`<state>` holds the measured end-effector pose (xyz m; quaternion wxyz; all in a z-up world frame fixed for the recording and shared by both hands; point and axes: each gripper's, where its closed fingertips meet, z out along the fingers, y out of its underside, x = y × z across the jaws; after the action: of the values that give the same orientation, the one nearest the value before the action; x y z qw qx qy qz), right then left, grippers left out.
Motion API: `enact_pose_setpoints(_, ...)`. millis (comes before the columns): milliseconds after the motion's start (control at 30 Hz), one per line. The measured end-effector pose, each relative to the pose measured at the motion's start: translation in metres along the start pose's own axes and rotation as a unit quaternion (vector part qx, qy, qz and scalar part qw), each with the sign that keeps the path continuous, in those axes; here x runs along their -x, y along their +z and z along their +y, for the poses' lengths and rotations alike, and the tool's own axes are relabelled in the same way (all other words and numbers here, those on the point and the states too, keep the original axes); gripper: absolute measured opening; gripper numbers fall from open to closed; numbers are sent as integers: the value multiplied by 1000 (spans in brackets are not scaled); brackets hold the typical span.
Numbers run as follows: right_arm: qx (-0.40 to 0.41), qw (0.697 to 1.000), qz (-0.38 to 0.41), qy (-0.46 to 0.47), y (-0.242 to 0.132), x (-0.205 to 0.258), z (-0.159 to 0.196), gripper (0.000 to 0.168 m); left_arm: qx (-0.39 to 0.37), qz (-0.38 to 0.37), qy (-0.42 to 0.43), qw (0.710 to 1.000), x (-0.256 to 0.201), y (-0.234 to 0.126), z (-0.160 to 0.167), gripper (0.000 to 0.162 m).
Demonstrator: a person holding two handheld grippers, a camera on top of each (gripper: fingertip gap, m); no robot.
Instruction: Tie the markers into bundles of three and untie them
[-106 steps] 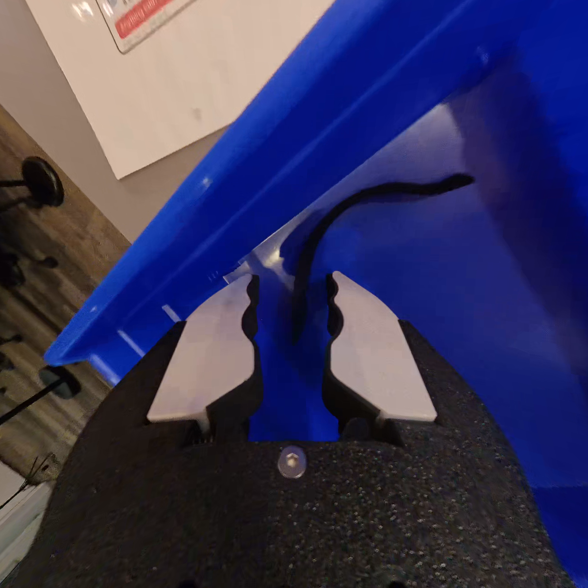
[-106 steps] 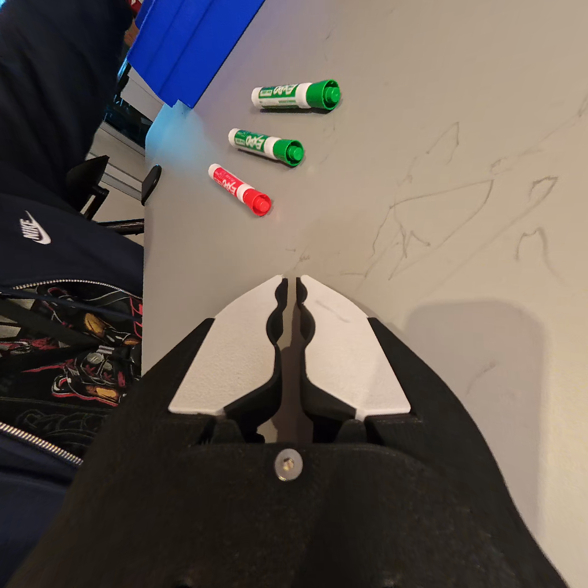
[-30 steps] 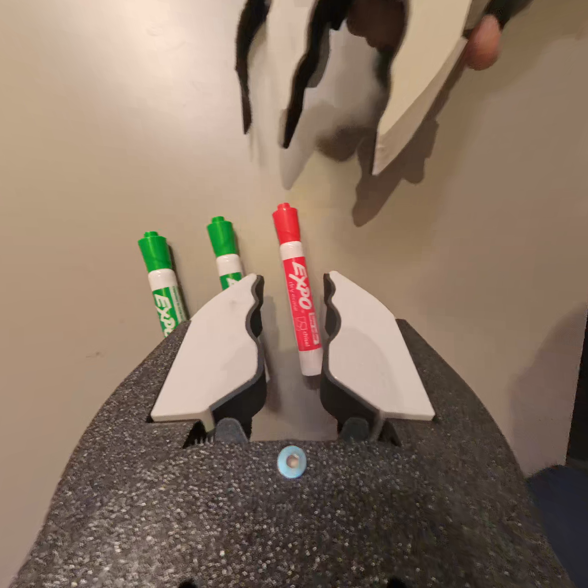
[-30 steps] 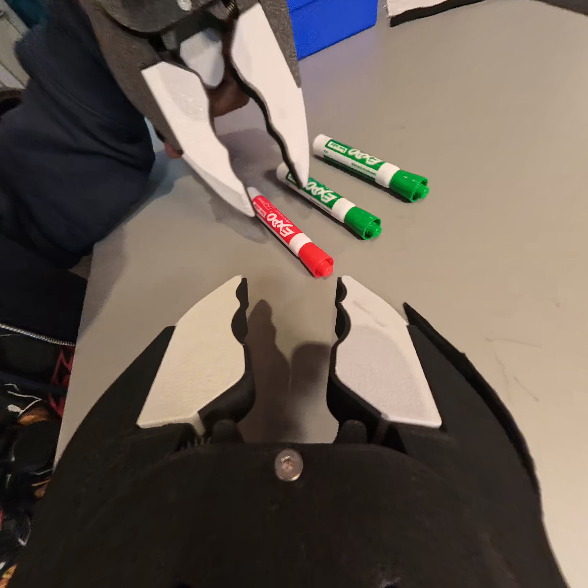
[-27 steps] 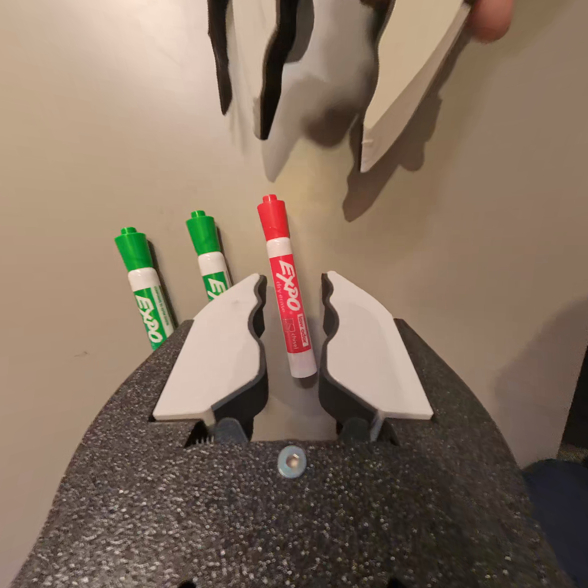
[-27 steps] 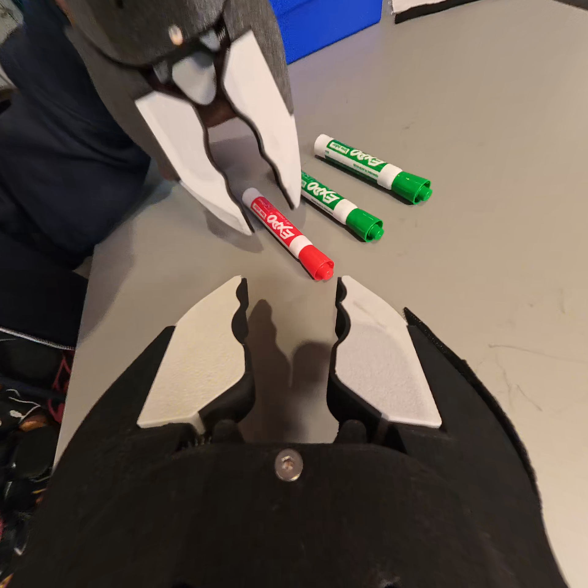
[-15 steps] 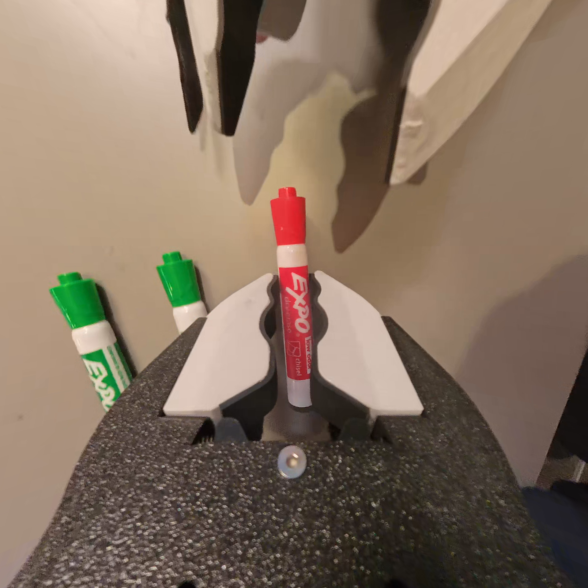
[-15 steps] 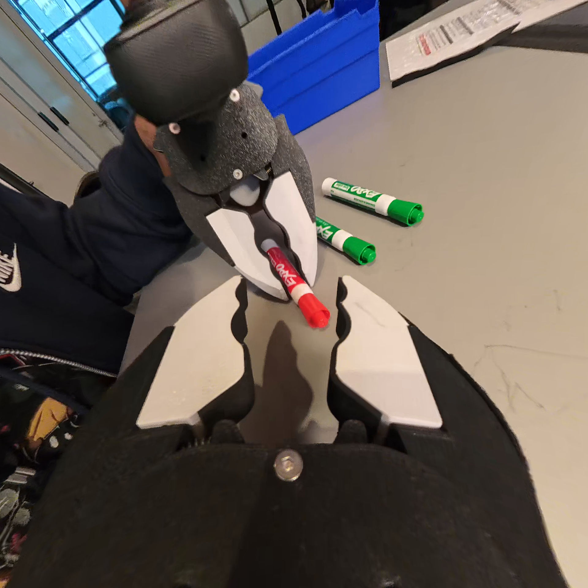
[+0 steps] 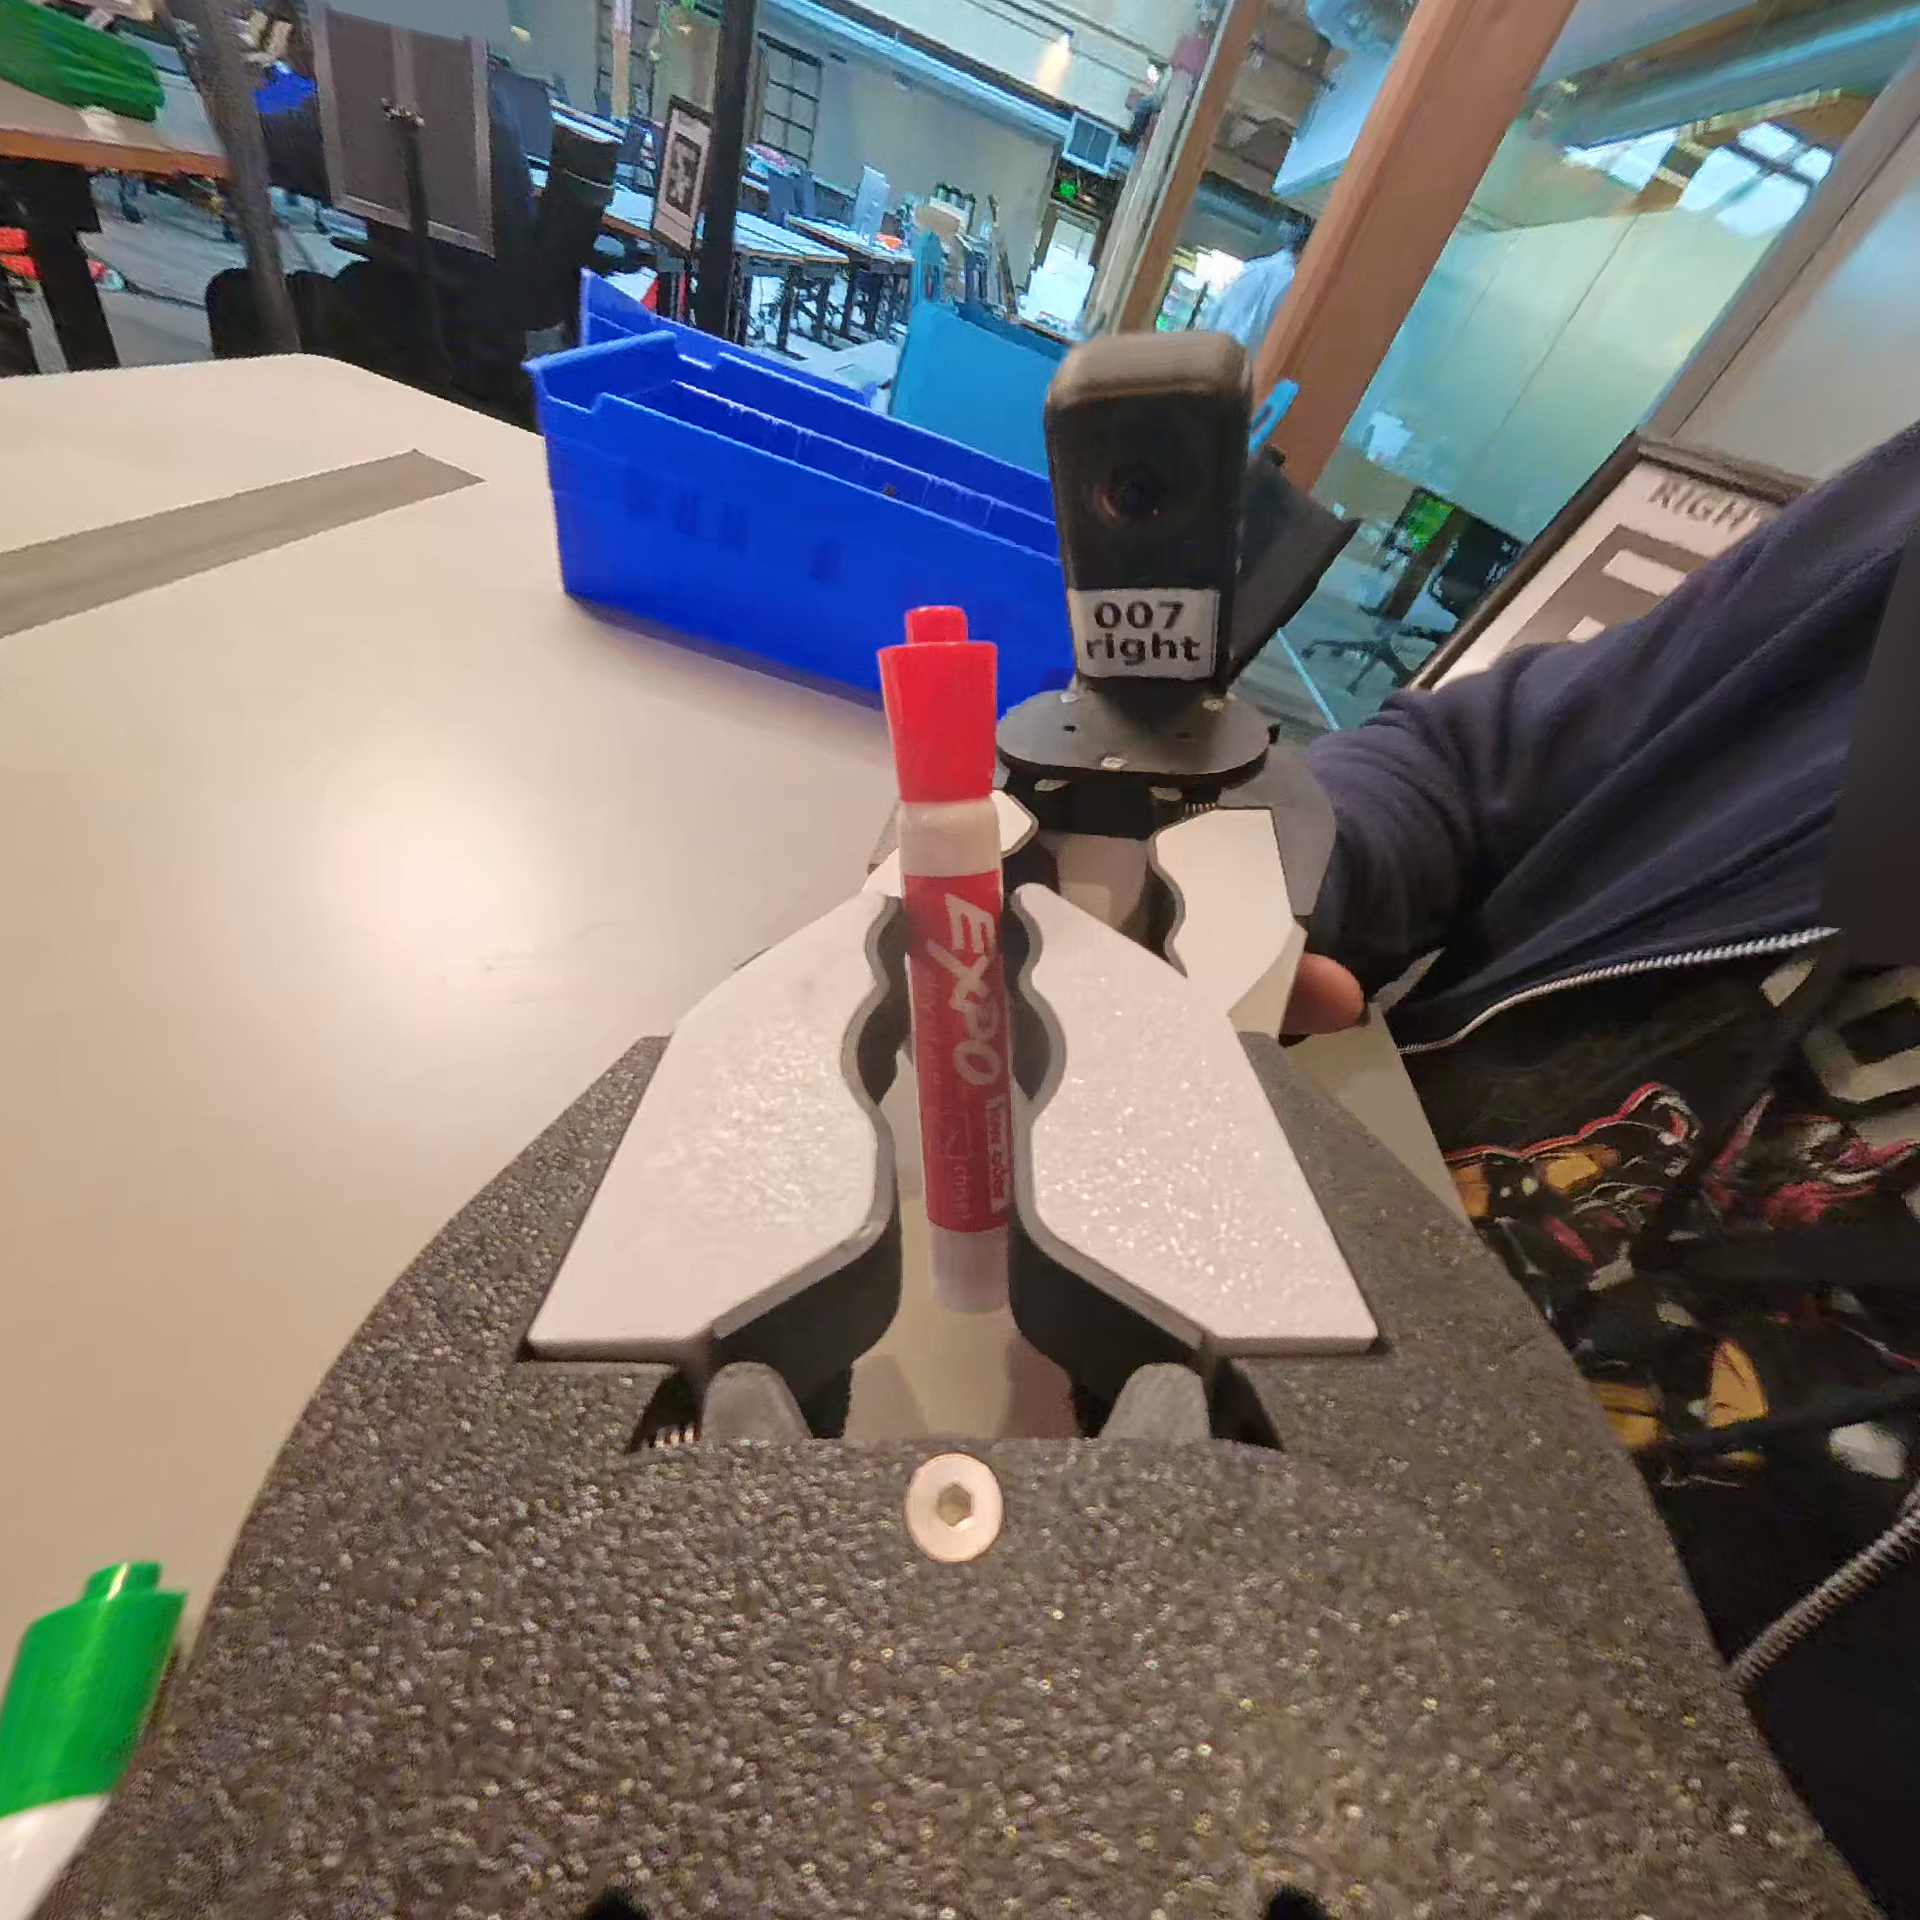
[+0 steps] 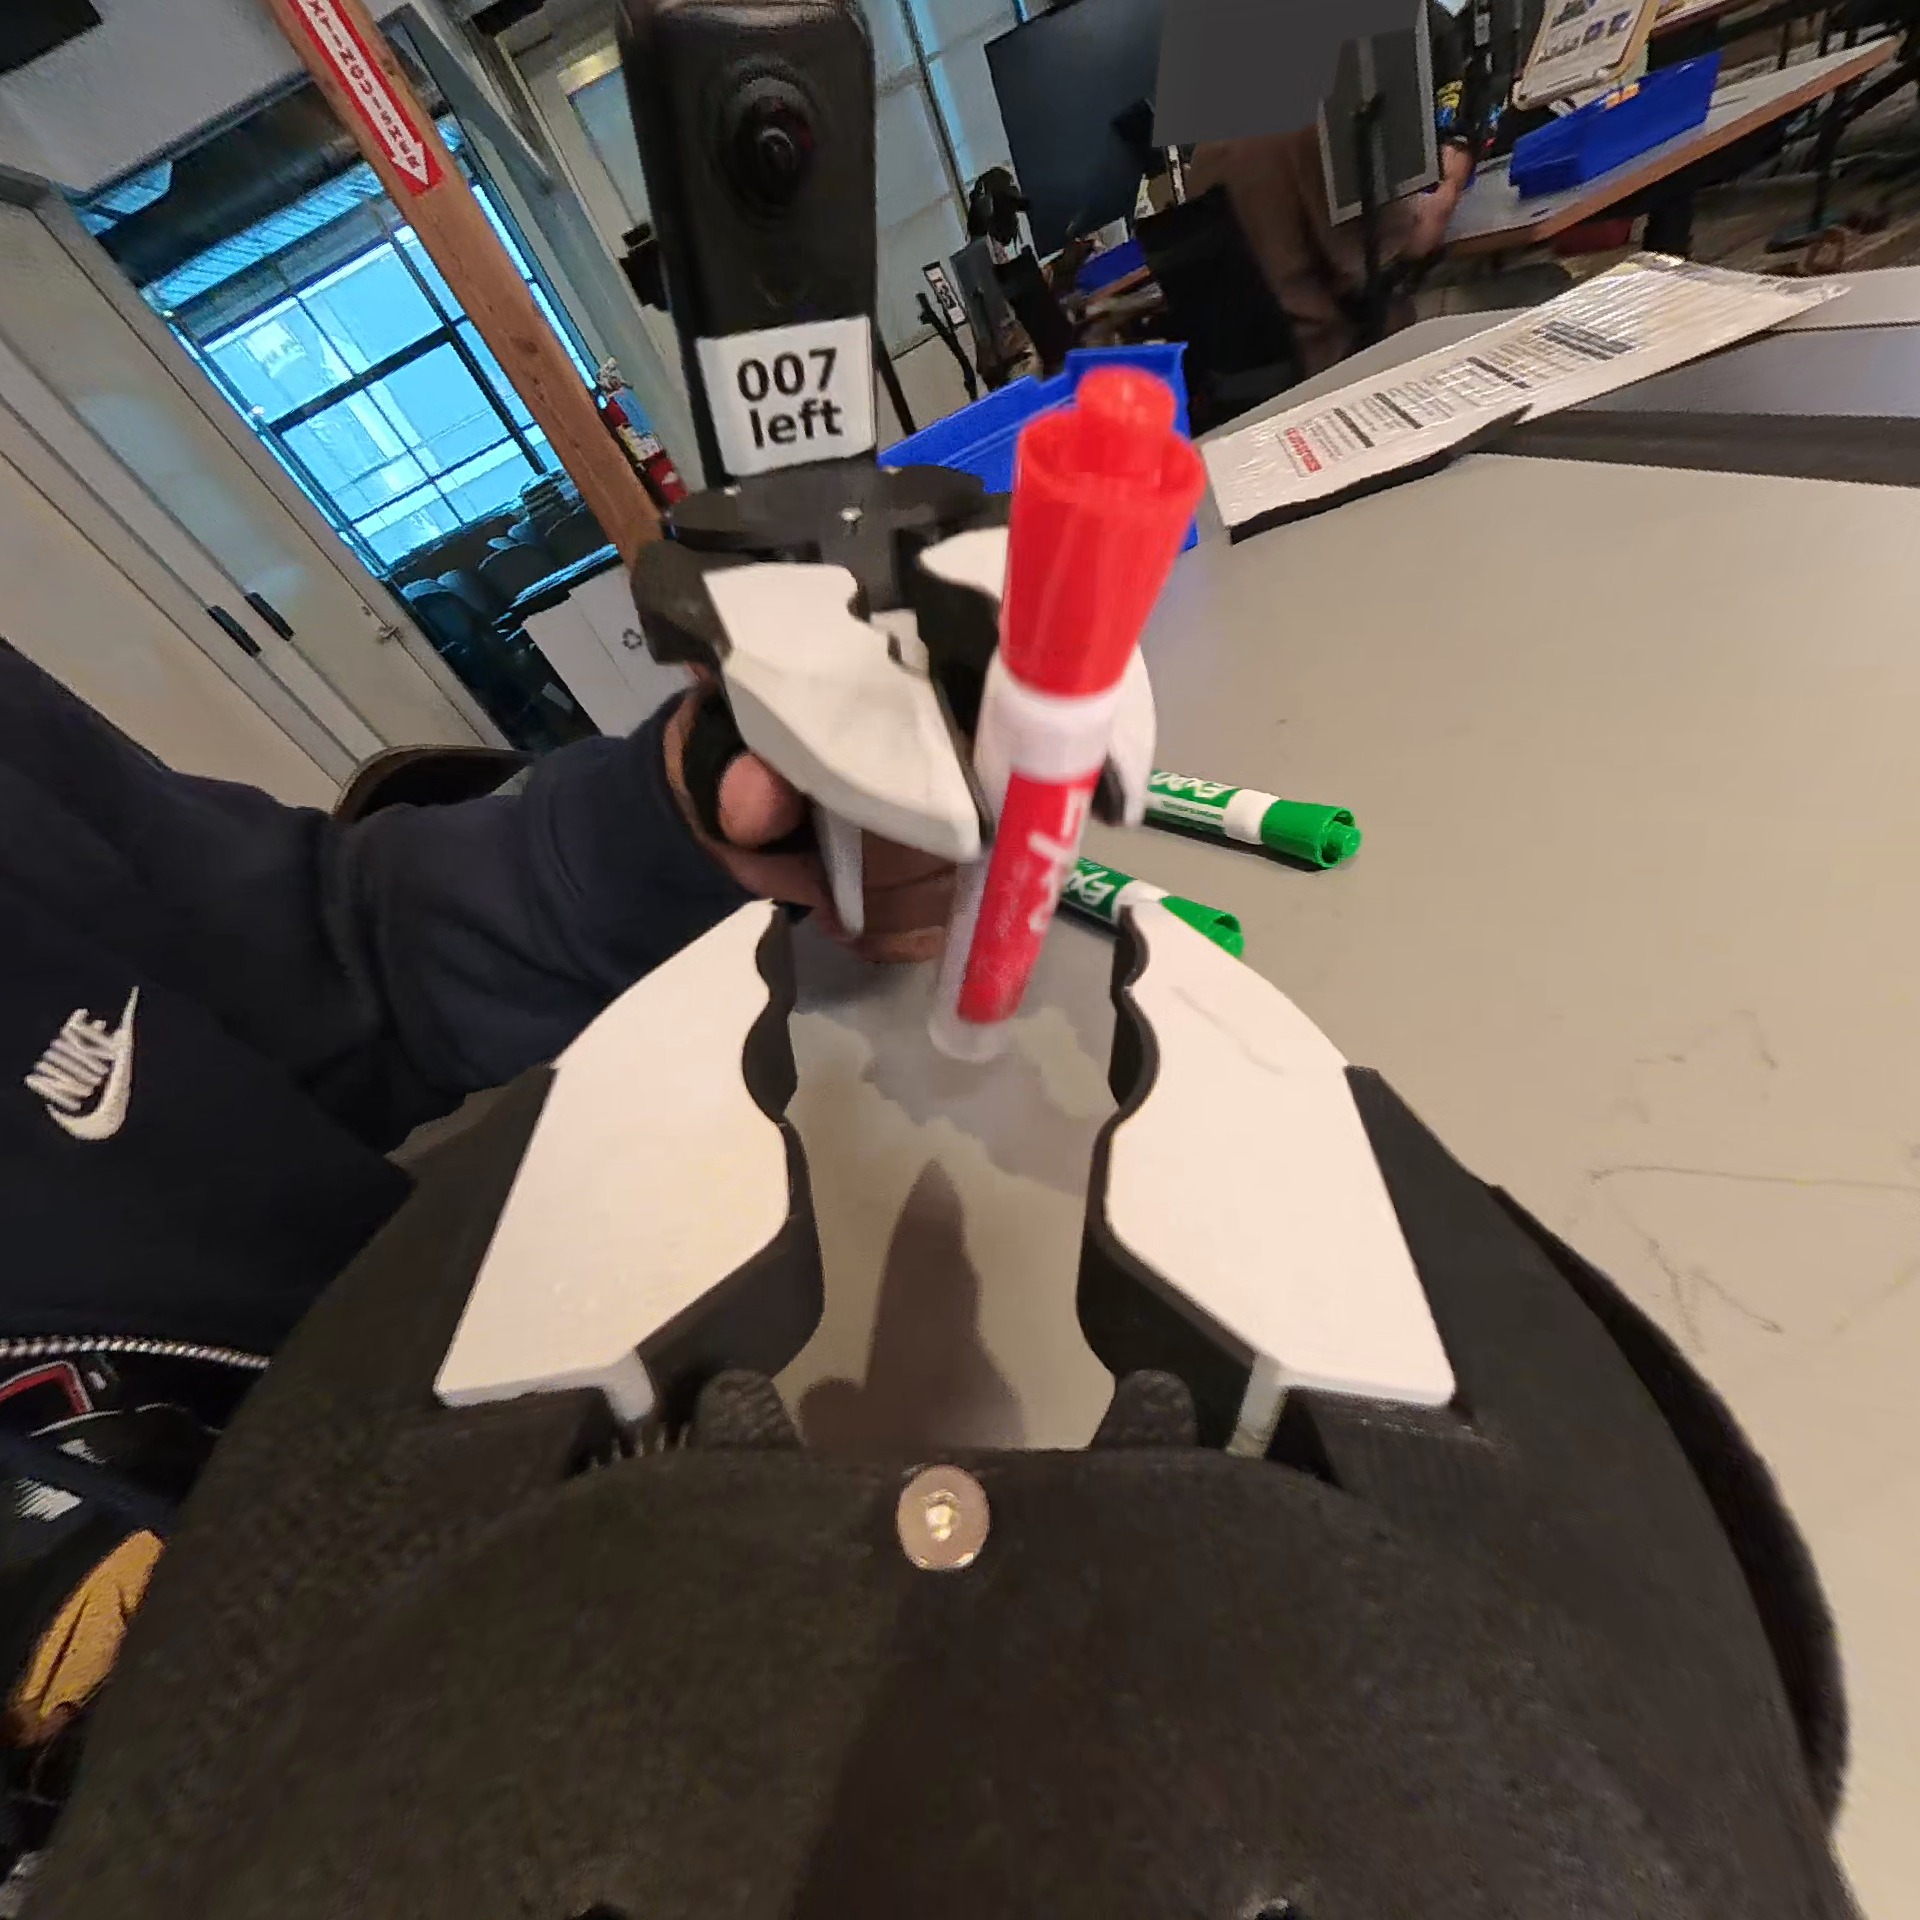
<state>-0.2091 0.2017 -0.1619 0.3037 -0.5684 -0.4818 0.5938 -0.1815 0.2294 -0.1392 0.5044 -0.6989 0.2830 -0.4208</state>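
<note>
Behind: blue bin [image 9: 790, 520], green markers [image 10: 1247, 816].

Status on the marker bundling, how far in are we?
Early. Done: left gripper has the red marker clamped upright, off the table. In hand: right gripper sits open at the marker's lower end. Left: both green markers lie loose on the table; no tie visible, so all bundling and untying remain.

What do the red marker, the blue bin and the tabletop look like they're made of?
Red marker: smooth moulded plastic, glossy ribbed cap, printed barrel wrap. Blue bin: rigid moulded plastic, slightly shiny, with ridged walls. Tabletop: pale grey, smooth and matte, probably laminate; faint scuffs and soft reflections show, core unknowable.
</note>
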Motion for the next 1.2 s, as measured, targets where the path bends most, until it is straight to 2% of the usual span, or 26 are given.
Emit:
enact_pose_setpoints(133,17,1000,-16,-16,1,7,6,44,15,4,39,999,-12,15,10,18)
enact_pose_setpoints(400,68,997,-29,-22,-1,10,22,35,61,-2,82,995,-16,11,20,20)
enact_pose_setpoints(467,75,996,-14,-36,-3,6,24,20,60,18,76,995,-21,9,19,20)
enact_pose_setpoints(600,82,995,-6,-48,-9,0,25,19,55,13,76,996,-19,6,16,20)
enact_pose_setpoints(767,102,992,6,-74,-12,-4,29,19,13,-6,89,996,-18,3,1,34)
enact_pose_setpoints(900,146,981,29,-126,-12,-6,41,19,27,-6,100,995,-21,6,4,47)
enact_pose_setpoints(967,171,973,41,-150,-12,-8,48,19,43,-4,108,993,-24,10,10,39)
enact_pose_setpoints(1000,178,970,45,-157,-11,-8,50,19,58,-2,115,992,-25,11,15,22)
enact_pose_setpoints(1133,215,961,52,-164,-13,-11,61,19,96,-10,142,985,-26,16,27,19)
enact_pose_setpoints(1200,232,960,40,-154,-15,-9,66,27,105,-17,147,983,-26,19,30,19)
